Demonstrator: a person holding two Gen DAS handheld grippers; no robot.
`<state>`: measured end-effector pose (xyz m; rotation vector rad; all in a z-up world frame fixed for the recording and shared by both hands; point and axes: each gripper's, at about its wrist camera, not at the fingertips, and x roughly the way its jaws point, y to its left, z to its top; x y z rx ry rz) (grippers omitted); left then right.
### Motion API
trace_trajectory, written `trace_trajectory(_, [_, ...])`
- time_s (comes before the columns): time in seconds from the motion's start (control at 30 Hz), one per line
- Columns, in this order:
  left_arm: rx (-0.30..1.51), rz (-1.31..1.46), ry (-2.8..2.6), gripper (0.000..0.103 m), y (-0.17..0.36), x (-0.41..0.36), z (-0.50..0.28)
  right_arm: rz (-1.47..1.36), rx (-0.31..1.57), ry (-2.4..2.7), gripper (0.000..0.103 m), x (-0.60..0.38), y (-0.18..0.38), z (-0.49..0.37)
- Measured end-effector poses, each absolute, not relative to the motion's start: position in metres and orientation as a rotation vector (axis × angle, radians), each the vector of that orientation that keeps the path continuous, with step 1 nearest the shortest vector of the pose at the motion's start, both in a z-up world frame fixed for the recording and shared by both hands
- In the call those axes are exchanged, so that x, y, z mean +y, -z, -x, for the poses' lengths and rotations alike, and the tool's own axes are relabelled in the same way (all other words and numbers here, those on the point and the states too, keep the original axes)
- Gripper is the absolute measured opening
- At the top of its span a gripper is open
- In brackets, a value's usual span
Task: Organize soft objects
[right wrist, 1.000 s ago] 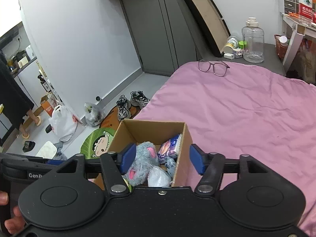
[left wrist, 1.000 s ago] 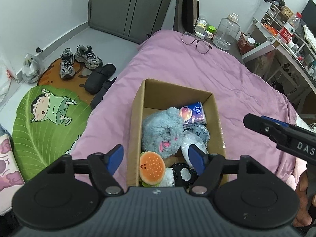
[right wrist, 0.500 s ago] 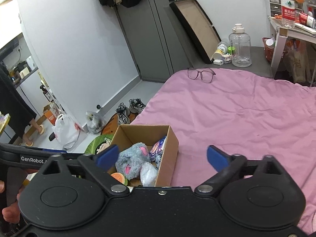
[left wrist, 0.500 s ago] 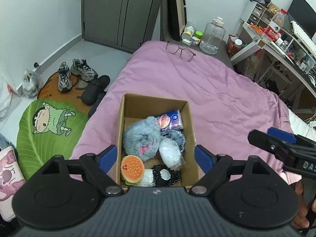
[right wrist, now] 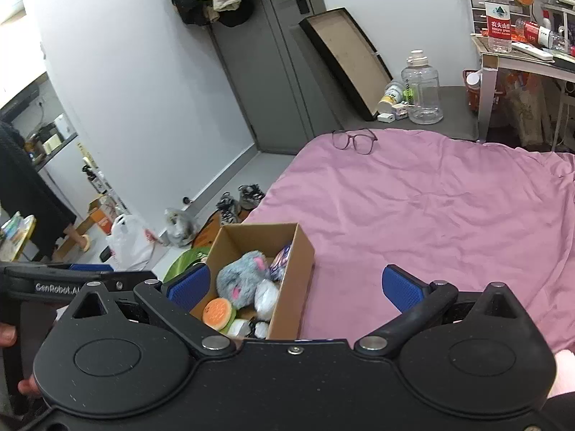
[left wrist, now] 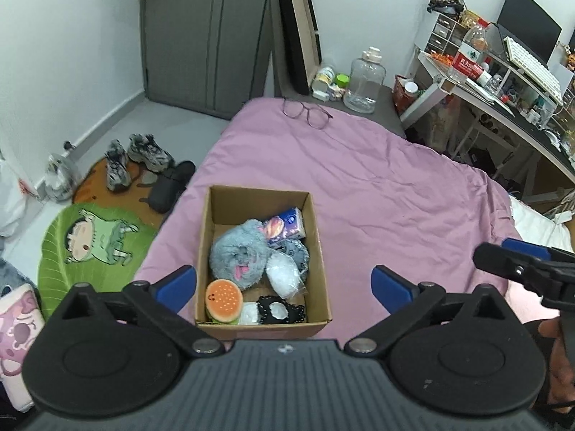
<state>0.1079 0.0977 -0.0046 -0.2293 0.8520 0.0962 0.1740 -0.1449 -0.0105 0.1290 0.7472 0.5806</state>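
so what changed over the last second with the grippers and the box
Both grippers pulled up and back from the cardboard box, which now looks smaller. The left gripper and right gripper have just been opening their jaws wide, with nothing held between them. The box, the grey plush, the burger toy and the glasses stayed put.

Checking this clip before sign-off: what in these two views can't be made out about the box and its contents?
- Cardboard box floor: left wrist view, covered by the grey plush, burger toy and other soft items.
- Box near end: right wrist view, hidden behind the right claw body.
- Black-and-white item: left wrist view, too small to identify.
- Tissue pack print: too small to read.
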Motion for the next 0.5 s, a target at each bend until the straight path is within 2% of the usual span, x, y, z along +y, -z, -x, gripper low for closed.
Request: trace_trajectory(0.5, [0.797,0.256,-0.093,0.103,-0.019,0.083,-0.062,-0.131,0.713,-0.625,0.103,-0.181,-0.014,-0.134])
